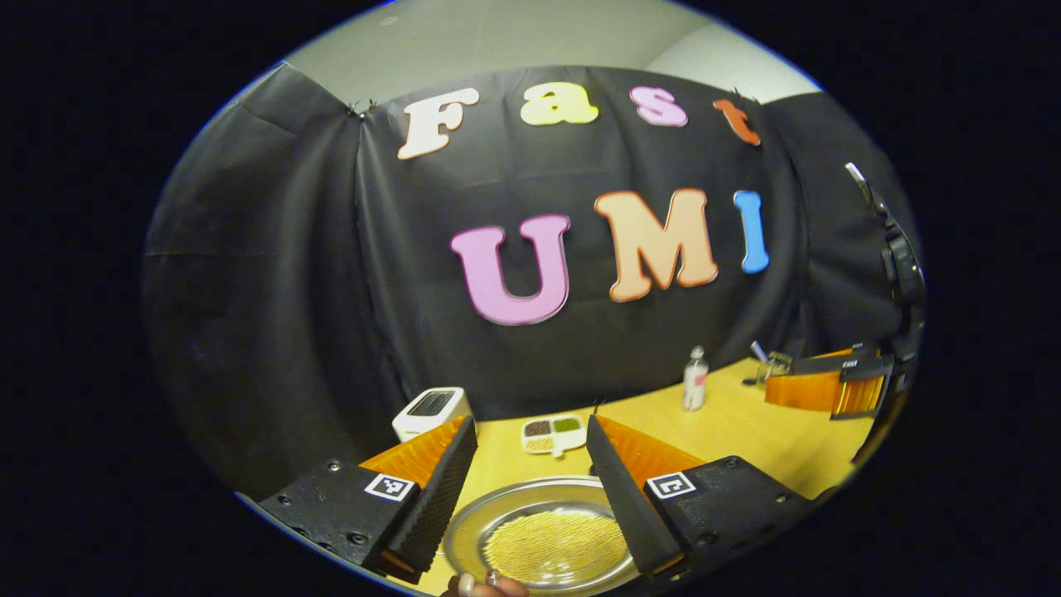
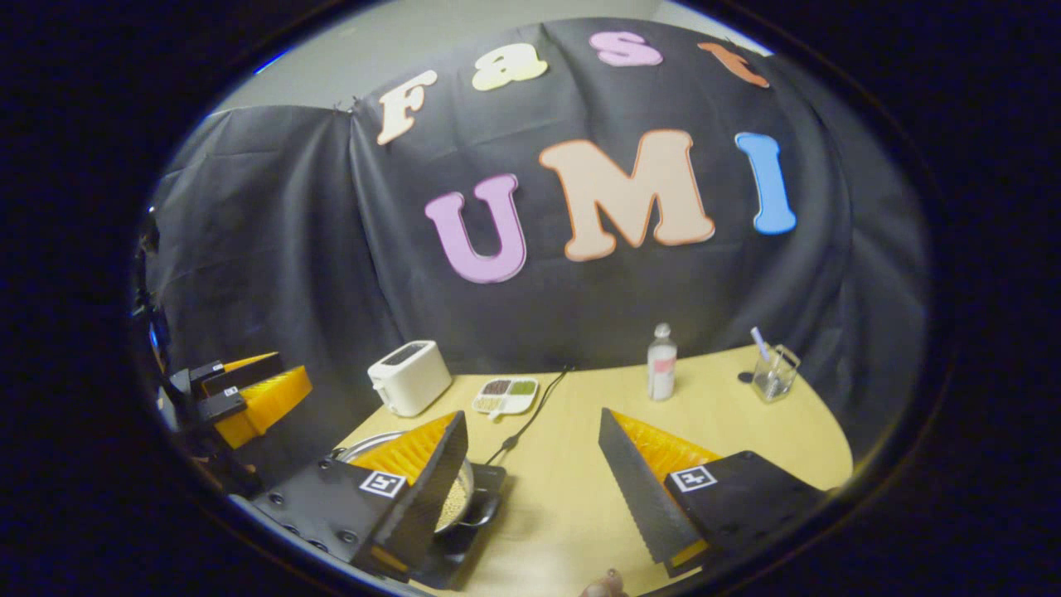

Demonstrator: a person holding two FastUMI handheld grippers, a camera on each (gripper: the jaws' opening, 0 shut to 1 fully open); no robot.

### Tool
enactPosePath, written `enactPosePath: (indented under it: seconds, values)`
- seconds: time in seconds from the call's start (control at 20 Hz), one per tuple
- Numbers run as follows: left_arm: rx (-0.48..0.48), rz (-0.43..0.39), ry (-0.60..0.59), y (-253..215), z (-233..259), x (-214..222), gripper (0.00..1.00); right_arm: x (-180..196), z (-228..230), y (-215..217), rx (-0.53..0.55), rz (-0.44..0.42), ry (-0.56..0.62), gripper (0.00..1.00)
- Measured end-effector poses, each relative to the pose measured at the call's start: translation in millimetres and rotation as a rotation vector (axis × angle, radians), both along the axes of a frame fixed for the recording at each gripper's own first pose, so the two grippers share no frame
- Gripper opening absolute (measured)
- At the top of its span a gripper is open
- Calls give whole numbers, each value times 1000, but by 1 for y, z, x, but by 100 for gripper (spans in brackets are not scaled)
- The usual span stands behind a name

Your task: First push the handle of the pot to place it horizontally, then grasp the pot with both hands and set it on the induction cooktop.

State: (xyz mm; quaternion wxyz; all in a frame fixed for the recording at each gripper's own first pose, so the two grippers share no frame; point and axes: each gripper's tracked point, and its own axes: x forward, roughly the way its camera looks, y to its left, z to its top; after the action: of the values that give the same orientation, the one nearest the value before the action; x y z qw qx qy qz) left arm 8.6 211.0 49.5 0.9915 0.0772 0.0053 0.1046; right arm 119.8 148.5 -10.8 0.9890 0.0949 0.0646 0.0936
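Sitting on the induction cooktop (image 2: 464,539) atop the counter (image 2: 580,489), the pot (image 1: 539,539) lies below both grippers, left gripper (image 1: 530,489) and right gripper (image 2: 530,489), jaws spread.

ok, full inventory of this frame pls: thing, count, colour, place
pot: 1, silver, pale grains inside; at the table's near edge, on the cooktop, below the left hand-held gripper
induction cooktop: 1, black, near left of the table
cord: 1, black, runs from the cooktop to the back edge
toaster: 1, white, back left
divided dish: 1, white, dark, green and pale fillings; right of the toaster
bottle: 1, clear, pale label; back centre
glass cup: 1, clear, holds a stick-like item; back right
table: 1, light wood
left hand-held gripper: 1, open, above the pot
right hand-held gripper: 1, open, above bare table beside the cooktop
fingertips: at the left view's bottom edge
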Motion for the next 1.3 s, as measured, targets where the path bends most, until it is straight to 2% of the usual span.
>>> enactPosePath:
  seconds: [0.15, 0.2, 0.4, 0.45, 0.5, 0.55, 0.7, 0.85, 1.05, 1.1, 1.15, 1.2, 1.3]
  values:
    - [-59, -36, -121, -66, 25, 3, 87, -26, 39, -41, 21, 36, -121, 99]
    - [-84, -42, -138, -85, 28, 1, 87, -35, 53, -54, 28, 48, -170, 93]
    - [-144, -52, -222, -148, 38, -5, 86, -70, 85, -103, 47, 62, -331, 92]
    - [-175, -66, -246, -164, 40, -6, 87, -76, 85, -116, 57, 55, -337, 92]
    - [-201, -90, -267, -181, 43, -8, 87, -80, 83, -128, 74, 42, -330, 99]
    - [-216, -94, -271, -193, 42, -9, 86, -82, 81, -137, 94, 37, -320, 92]
    - [-194, -68, -236, -206, 32, -16, 87, -84, 71, -161, 123, 25, -293, 92]
    - [-210, -104, -225, -227, 30, -15, 87, -82, 58, -188, 72, -69, -237, 92]
    - [-215, -123, -175, -226, 22, -15, 85, -89, 65, -183, 56, -89, -252, 92]
    - [-200, -115, -166, -222, 19, -16, 88, -90, 67, -181, 58, -84, -258, 92]
    - [-188, -111, -161, -220, 18, -16, 85, -89, 68, -180, 55, -80, -262, 99]
    - [-186, -116, -155, -221, 15, -15, 87, -88, 65, -183, 47, -83, -256, 93]
    - [-195, -133, -129, -223, 7, -12, 86, -86, 62, -179, 38, -88, -239, 93]
